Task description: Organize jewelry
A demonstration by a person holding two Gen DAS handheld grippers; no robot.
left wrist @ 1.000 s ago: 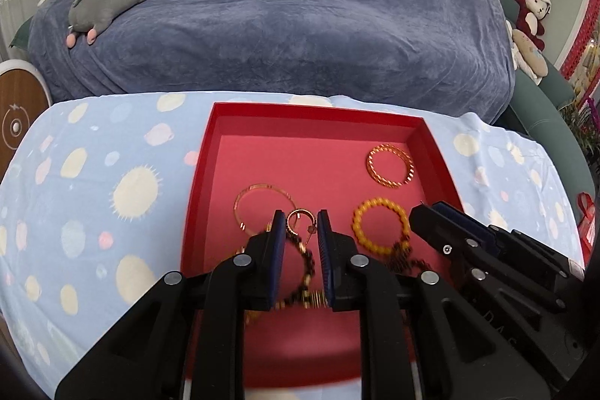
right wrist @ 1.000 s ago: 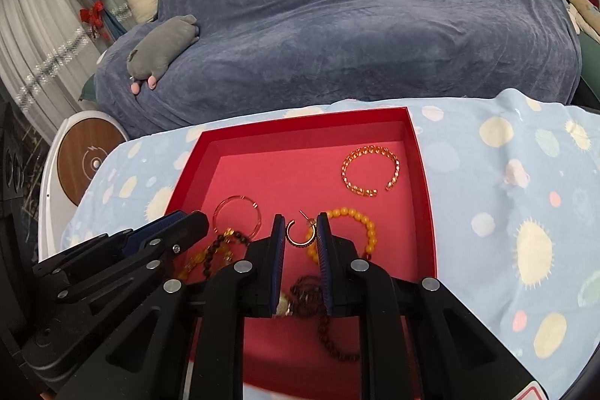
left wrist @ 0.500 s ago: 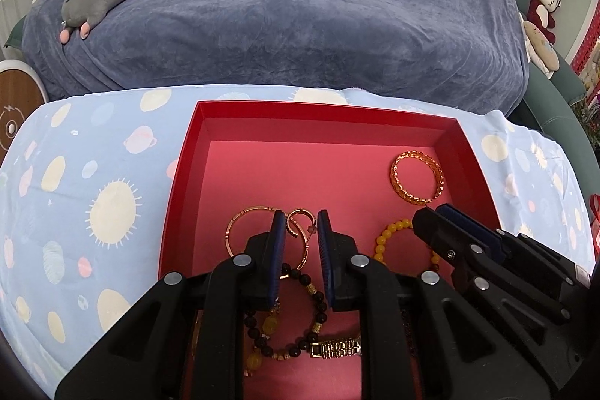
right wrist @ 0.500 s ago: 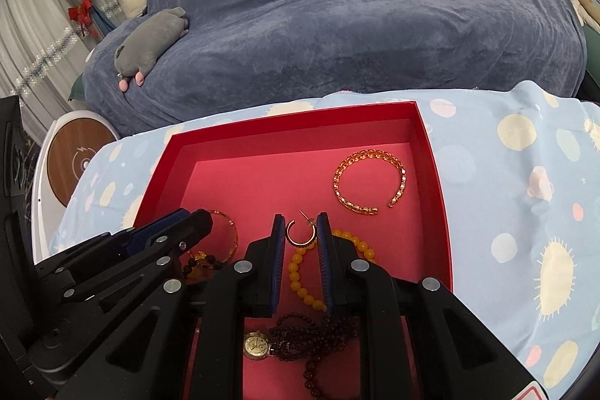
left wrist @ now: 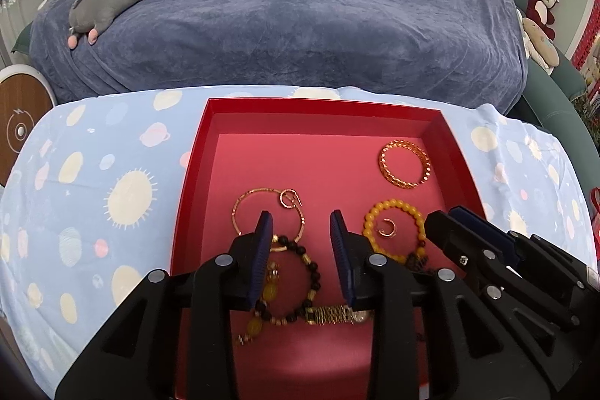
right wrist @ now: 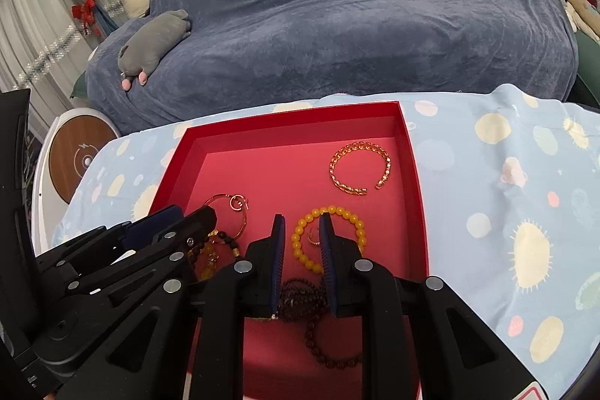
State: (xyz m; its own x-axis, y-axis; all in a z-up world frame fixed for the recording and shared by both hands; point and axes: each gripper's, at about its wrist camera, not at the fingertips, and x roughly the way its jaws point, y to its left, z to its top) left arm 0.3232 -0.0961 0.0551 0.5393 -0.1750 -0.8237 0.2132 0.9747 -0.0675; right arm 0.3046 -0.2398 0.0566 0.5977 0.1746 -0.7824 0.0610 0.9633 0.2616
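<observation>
The red tray [left wrist: 191,182] sits on a table covered by a pale blue cloth [left wrist: 93,175] printed with suns and planets. At its far right corner lies the gold chain cuff [right wrist: 359,168], flat, its gap facing the right wall of the tray. Nearer lies the yellow bead bracelet [left wrist: 393,231], flat, with one small gold hoop earring [left wrist: 386,226] inside its ring. To the left a thin gold bangle [left wrist: 258,210] lies flat, a second small hoop earring [left wrist: 289,198] on its far rim. A dark bead bracelet [left wrist: 300,272] and a gold watch [left wrist: 337,313], its band running left to right, lie closest. The left gripper [left wrist: 302,223] has its jaws wide apart, holding nothing, above the dark beads. The right gripper [right wrist: 302,225] has its jaws parted more narrowly, empty, over the yellow bracelet's near left side.
</observation>
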